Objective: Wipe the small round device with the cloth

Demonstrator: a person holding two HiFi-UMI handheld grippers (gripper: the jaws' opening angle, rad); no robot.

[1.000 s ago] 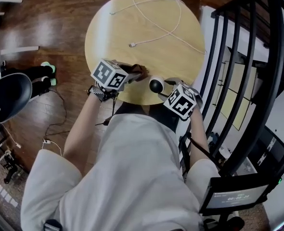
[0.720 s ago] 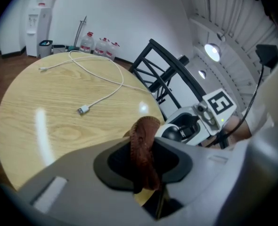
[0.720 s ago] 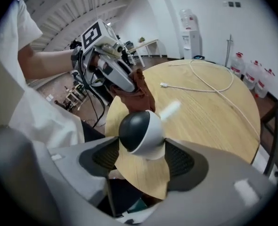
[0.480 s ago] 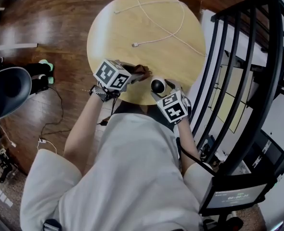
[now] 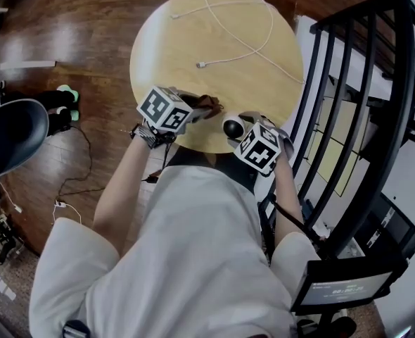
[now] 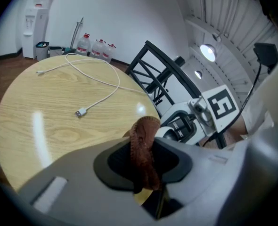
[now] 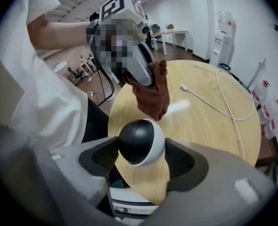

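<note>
Round wooden surface (image 5: 193, 55); left claw (image 5: 202, 108) clenched on the brown cloth (image 7: 153, 91) at its near edge; right claw (image 7: 143, 160), jaws just opened, straddles the small round device (image 7: 140, 142) standing there, just beside the cloth.

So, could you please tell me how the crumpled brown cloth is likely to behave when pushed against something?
Probably floppy: the crumpled brown cloth hangs in limp folds from the left gripper, which is shut on it. It looks light and thin, so it would likely bunch up rather than push back.
</note>
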